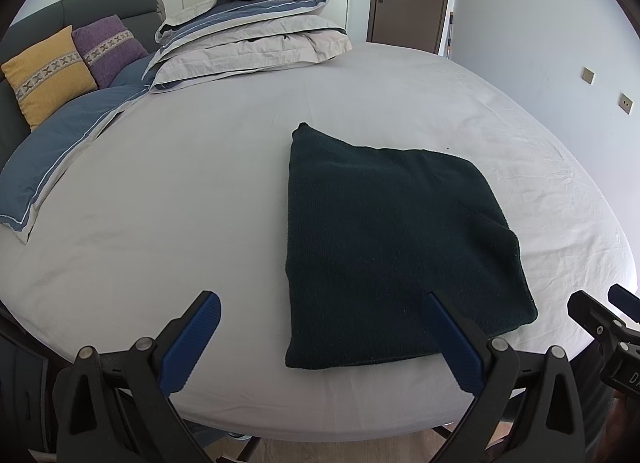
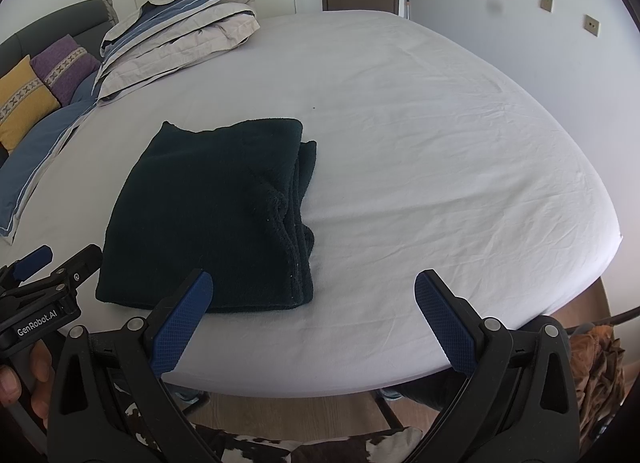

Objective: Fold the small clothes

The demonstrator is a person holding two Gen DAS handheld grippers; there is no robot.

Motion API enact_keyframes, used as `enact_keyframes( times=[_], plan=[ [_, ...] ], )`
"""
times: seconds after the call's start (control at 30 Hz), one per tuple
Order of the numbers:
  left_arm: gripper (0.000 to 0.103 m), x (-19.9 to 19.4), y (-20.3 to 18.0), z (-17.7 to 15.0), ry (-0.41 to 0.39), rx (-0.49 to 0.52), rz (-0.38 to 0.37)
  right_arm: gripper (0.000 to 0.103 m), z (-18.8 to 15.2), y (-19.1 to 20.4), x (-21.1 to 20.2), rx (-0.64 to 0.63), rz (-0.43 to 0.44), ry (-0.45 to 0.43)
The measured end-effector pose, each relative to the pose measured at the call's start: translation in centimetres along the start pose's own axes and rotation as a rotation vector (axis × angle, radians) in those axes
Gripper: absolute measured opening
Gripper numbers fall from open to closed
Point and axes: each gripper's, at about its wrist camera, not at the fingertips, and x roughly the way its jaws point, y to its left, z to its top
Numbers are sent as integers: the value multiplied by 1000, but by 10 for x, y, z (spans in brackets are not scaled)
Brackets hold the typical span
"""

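Where the white bed (image 1: pixel 160 191) spreads ahead, one dark green folded garment (image 1: pixel 384 247) lies flat, beyond both grippers. Left gripper (image 1: pixel 324 315): fingers wide, right finger overlapping the garment's near edge. Right gripper (image 2: pixel 314 295): fingers wide, holding nothing.

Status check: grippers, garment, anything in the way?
Left gripper open, empty. Right gripper open, empty. Dark garment folded flat on the bed, stacked edges on its right side. Nothing blocking it.
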Motion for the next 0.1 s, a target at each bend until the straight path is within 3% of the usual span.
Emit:
enact_keyframes(
  times=[0.1],
  plan=[
    [103,1,2,0,2,-4,-1,103,0,0,0,-1,0,0]
  ],
)
